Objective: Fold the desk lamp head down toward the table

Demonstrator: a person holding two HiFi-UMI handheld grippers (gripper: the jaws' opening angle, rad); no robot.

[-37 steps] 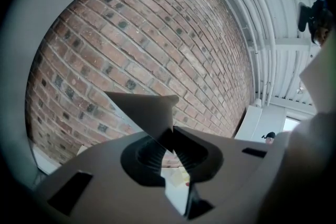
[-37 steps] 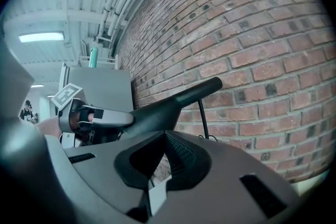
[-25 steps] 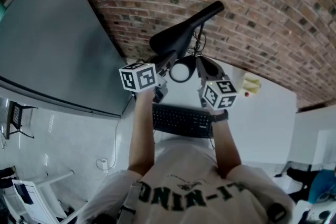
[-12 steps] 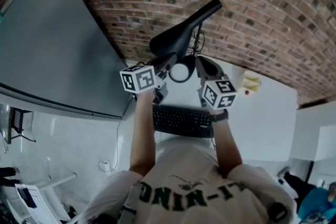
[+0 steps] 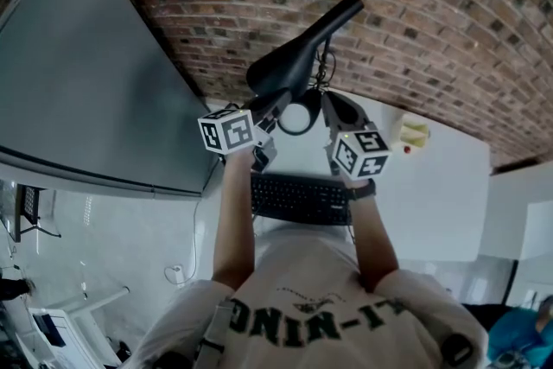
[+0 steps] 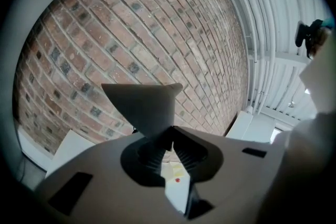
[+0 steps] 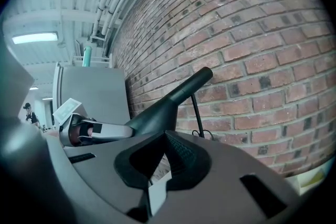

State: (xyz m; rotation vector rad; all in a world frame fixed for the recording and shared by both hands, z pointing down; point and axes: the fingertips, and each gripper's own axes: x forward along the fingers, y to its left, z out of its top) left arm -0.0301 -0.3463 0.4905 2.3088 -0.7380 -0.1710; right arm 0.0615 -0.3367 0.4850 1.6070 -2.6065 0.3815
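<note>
Just beyond the keyboard [image 5: 301, 198], on its far side from the person, the black desk lamp head [image 5: 298, 54] stood raised over the white table [image 5: 432, 203]. It slanted up toward the brick wall [image 5: 415, 13] with its narrow end highest. The left gripper [image 6: 169, 135] had its jaws drawn nearly together, pinching the wide lower end of the lamp head. The right gripper [image 7: 165, 136] was held beyond the keyboard's right half, just beside the lamp's ring-shaped part [image 5: 301, 134]. Its jaws were closed tip to tip with nothing seen between them. Yellow sticky notes [image 5: 415, 134] lay beyond and to the right of the keyboard, and a grey panel [image 5: 86, 82] stood off to its left.
</note>
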